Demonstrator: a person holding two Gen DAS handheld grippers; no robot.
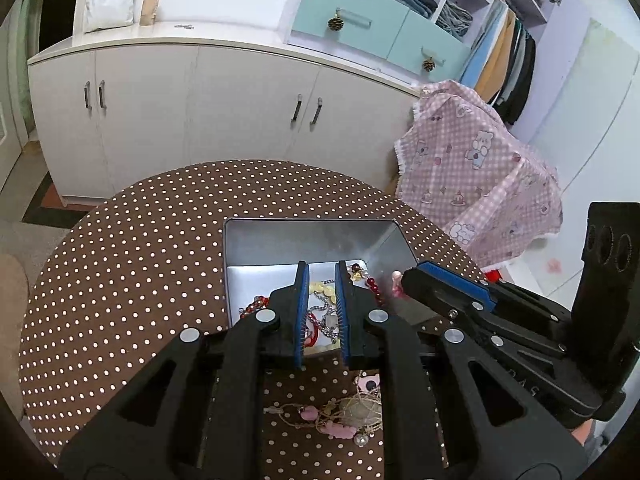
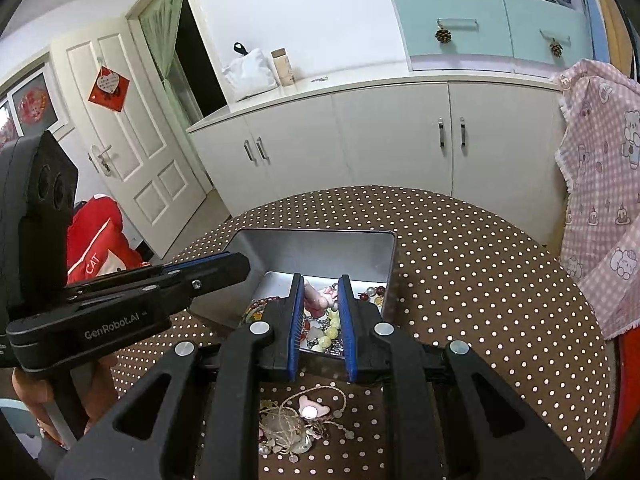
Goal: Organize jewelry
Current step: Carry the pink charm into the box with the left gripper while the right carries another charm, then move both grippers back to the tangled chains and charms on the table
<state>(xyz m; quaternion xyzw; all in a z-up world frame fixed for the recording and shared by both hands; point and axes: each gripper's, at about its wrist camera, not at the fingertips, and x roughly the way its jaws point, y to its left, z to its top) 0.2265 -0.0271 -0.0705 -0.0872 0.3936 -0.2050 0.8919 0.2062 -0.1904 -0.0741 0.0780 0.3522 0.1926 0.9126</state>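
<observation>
A silver metal tin [image 1: 280, 240] sits on the polka-dot table and holds beads, chains and yellow stones [image 1: 322, 290]. My left gripper [image 1: 322, 270] is open and empty over the tin's near half. My right gripper [image 2: 320, 284] is over the same tin [image 2: 312, 248], its jaws slightly apart, with a pink figurine [image 2: 316, 298] between the fingers; I cannot tell if it is gripped. The right gripper also shows in the left wrist view [image 1: 404, 276], at the tin's right wall. A tangle of cord jewelry with pink charms [image 1: 340, 412] lies on the table in front of the tin, also in the right wrist view [image 2: 296, 420].
The round table has a brown cloth with white dots [image 1: 140, 248]. White cabinets [image 1: 200, 112] stand behind it. A pink checked cloth [image 1: 472, 160] covers something at the right. A white door [image 2: 132, 140] and a red bag [image 2: 96, 236] are at the left.
</observation>
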